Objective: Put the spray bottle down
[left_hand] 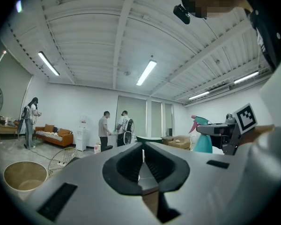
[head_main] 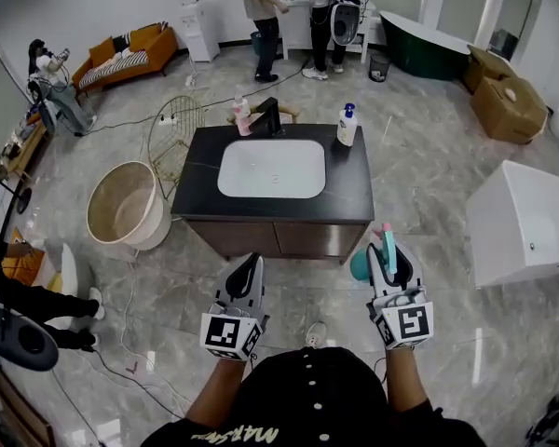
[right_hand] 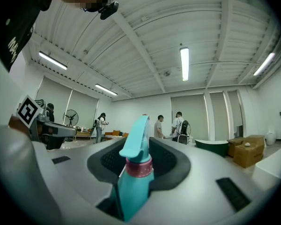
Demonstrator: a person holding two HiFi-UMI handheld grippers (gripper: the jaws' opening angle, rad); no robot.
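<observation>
A teal spray bottle [right_hand: 133, 182] with a pink collar stands upright between the jaws of my right gripper [right_hand: 140, 159], which is shut on its neck. In the head view the right gripper [head_main: 388, 251] is low at the right, short of the black vanity counter [head_main: 352, 203], and the bottle [head_main: 361, 266] hangs under it. My left gripper [head_main: 248, 263] is level beside it, shut with nothing in it. In the left gripper view the jaws [left_hand: 143, 162] meet, and the bottle [left_hand: 203, 142] shows far right.
The counter holds a white sink [head_main: 271, 168], a black faucet [head_main: 271, 116], a pump bottle [head_main: 347, 127] and a pink bottle [head_main: 243, 117]. A round tub [head_main: 126, 208] stands left, a white unit [head_main: 526, 222] right. Cables cross the floor; people stand behind.
</observation>
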